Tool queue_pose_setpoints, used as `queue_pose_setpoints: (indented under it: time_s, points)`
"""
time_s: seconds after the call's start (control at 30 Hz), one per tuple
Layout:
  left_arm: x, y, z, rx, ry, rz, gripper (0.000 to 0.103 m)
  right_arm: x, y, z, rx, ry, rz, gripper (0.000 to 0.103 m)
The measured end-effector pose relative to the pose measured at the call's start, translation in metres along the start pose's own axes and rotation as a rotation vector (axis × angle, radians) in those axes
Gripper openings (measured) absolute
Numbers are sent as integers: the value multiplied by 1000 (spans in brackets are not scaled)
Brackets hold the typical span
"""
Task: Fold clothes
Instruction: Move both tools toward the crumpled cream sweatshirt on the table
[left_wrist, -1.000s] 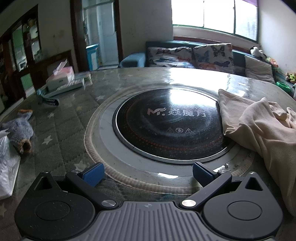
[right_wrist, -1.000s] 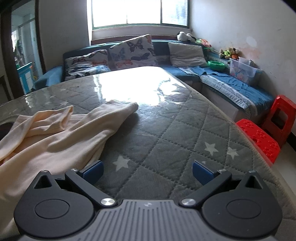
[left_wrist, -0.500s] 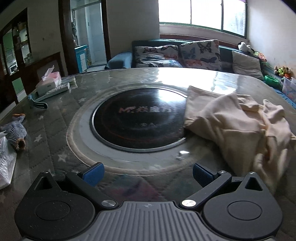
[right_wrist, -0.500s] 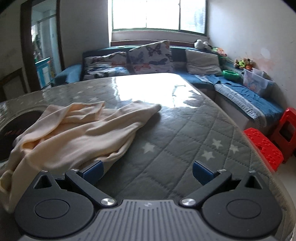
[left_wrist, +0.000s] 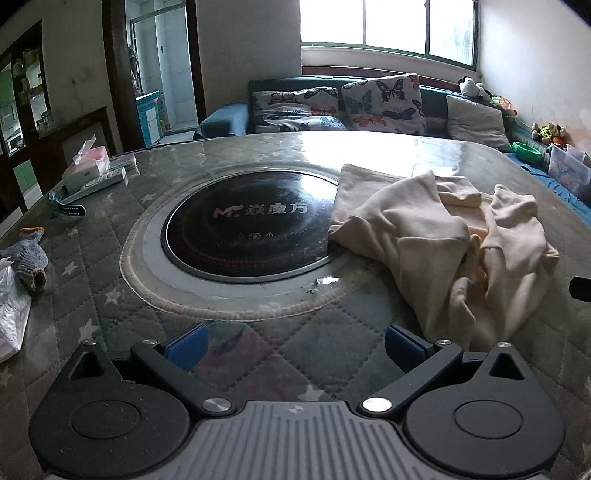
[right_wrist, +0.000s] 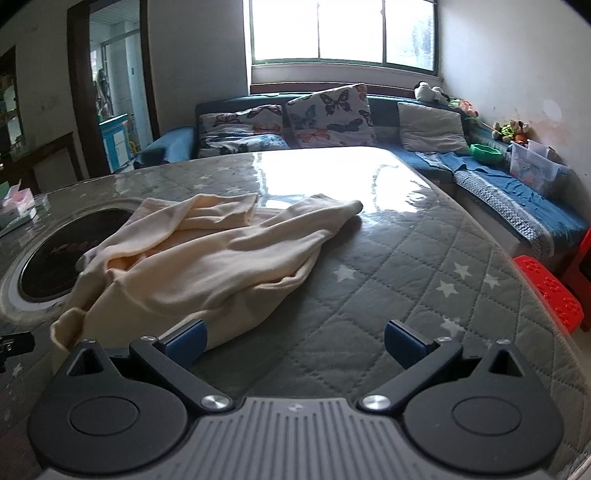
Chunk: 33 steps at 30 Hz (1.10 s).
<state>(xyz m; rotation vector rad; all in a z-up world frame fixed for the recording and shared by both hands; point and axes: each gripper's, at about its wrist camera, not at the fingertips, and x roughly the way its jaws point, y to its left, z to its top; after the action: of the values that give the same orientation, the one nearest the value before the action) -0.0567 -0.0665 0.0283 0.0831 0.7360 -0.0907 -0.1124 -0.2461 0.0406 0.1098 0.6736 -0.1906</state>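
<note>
On the table: everything sits on a quilted grey star-print table under a glossy clear cover.
Garment: cream garment lies crumpled on the right half of the table, its left edge lapping over the rim of the round black cooktop set in the middle; one long part stretches toward the far edge in the right wrist view.
Left gripper: left gripper has its jaws spread wide, nothing between them, over the near edge, garment's hem just off its right finger.
Right gripper: right gripper is also wide apart and empty, its left blue pad right at the garment's near hem.
Left edge stuff: tissue box, grey sock.
</note>
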Motion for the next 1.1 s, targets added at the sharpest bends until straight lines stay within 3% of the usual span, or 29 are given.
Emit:
queue_pose_setpoints:
  time_s: [1.1]
  points:
    - [-8,-25,-14,74,63,-1,103,-15,24,-22,-62,23,42,103]
